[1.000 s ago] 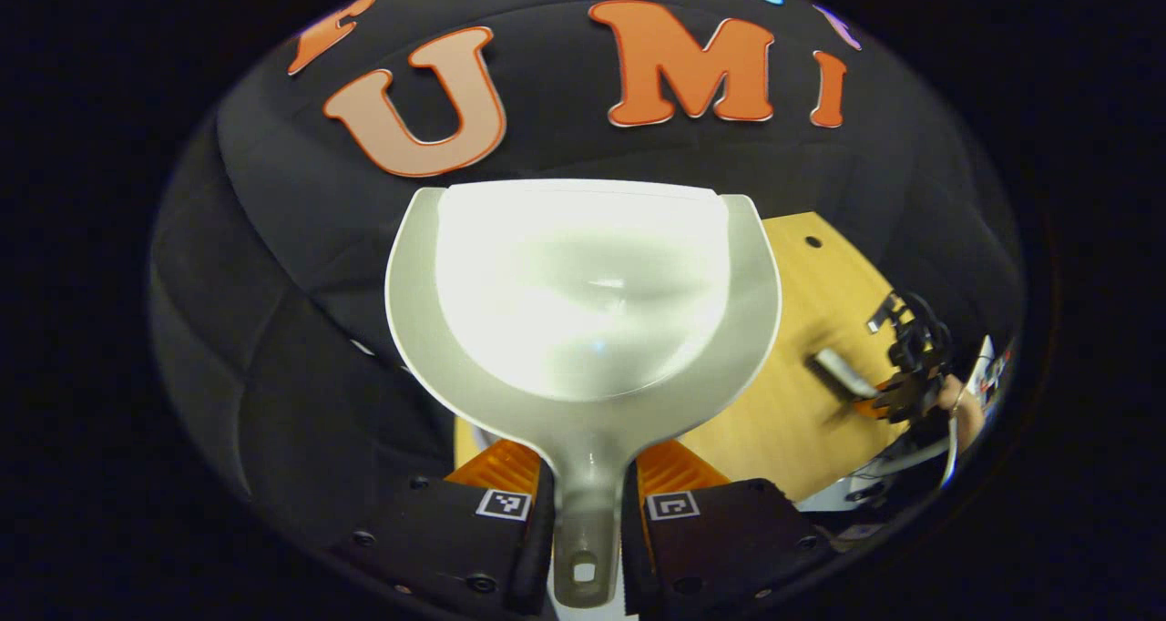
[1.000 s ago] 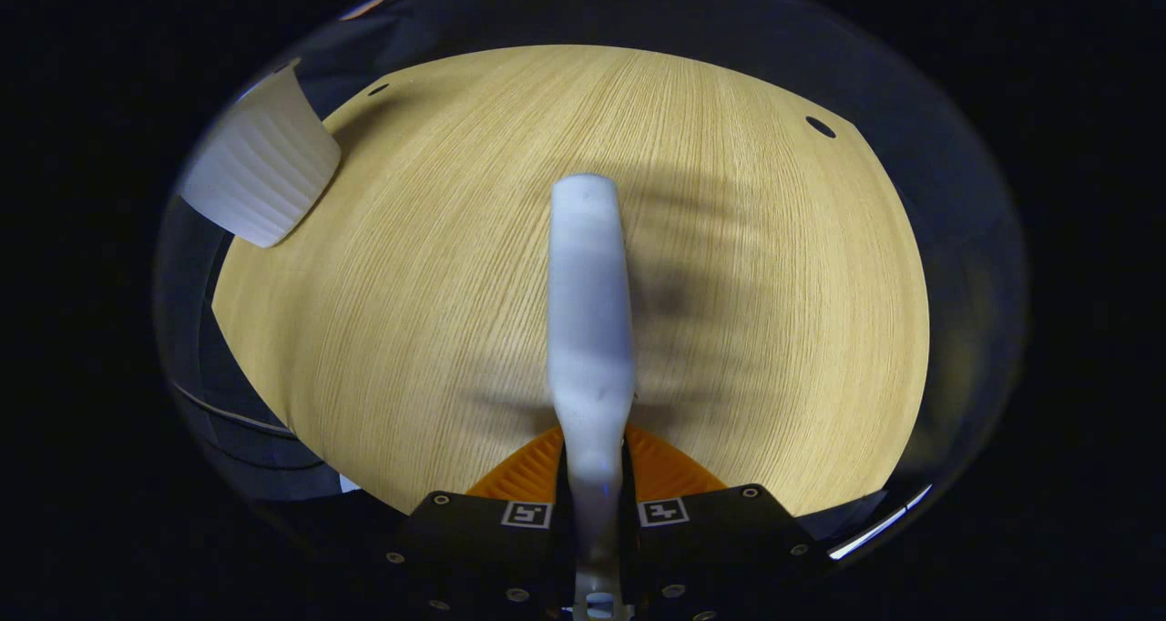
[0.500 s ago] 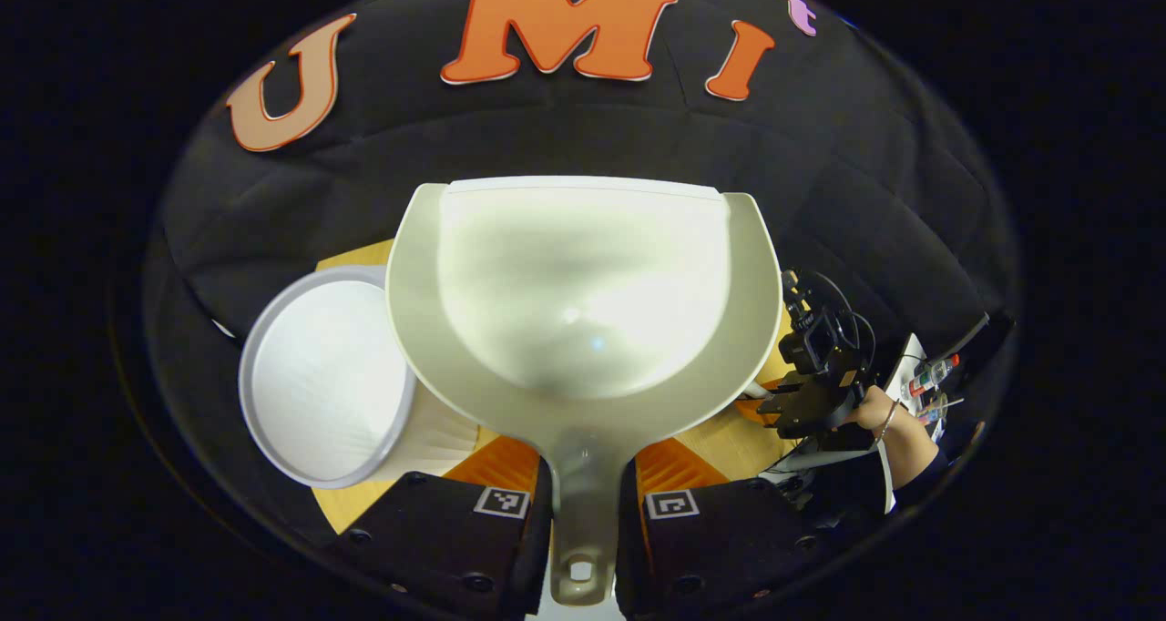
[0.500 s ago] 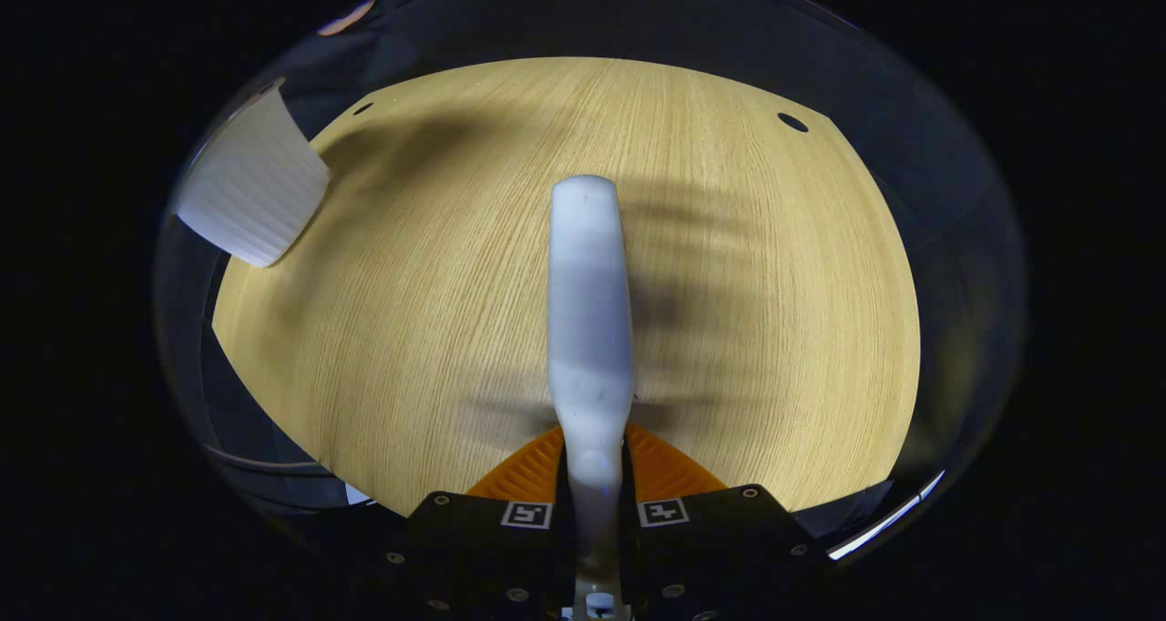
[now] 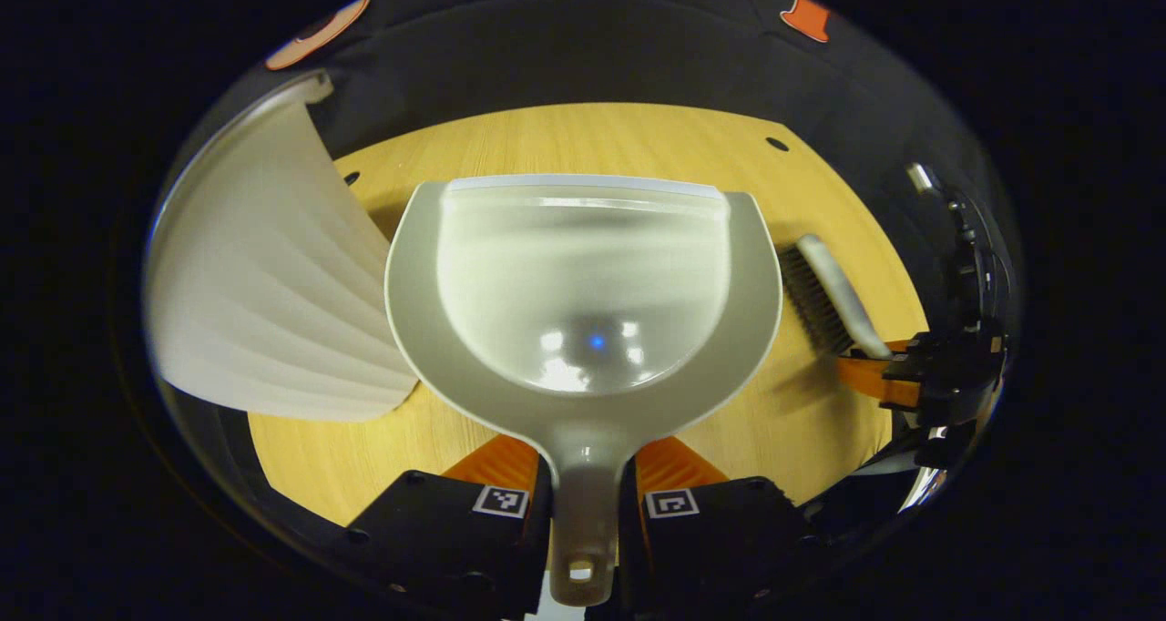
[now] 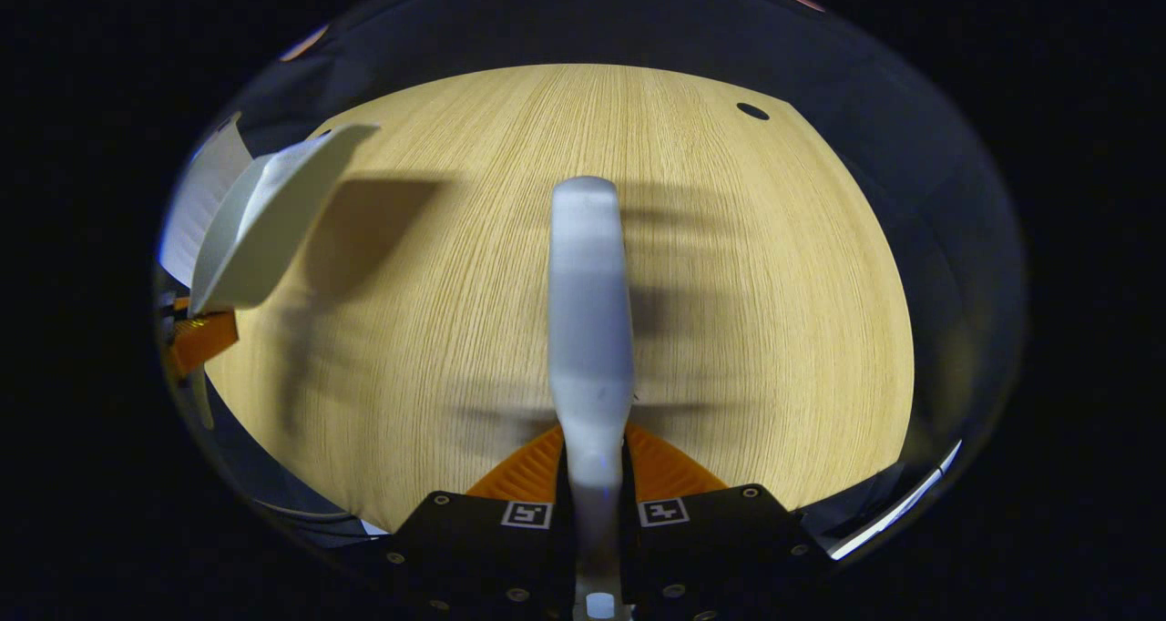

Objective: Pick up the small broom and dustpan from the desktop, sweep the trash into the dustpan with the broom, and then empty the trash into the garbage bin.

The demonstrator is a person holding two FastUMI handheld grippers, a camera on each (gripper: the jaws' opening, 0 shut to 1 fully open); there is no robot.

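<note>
1. Left gripper sits at the bottom centre of the left gripper view, both fingers pinched tight on the handle of the dustpan. The pan faces the camera and its scoop looks empty, just some glare on the inside
2. Garbage bin is the white ribbed thing in the upper left of that view, right beside the pan's left edge. Can't tell if they actually touch
3. Wooden desktop runs behind and under the pan, with a couple of small dark holes near its far edge
4. On the right side of the left gripper view the broom points up and left, bristles on its left side, held by the right gripper
5. In the right gripper view the right gripper is at the bottom centre, fingers squeezed together on the broom's handle, and the broom's pale back runs straight up the middle of the frame
6. Dustpan shows side-on at the left edge of the right gripper view, held above the desktop with its shadow next to it, and a bit of the bin is behind it
</note>
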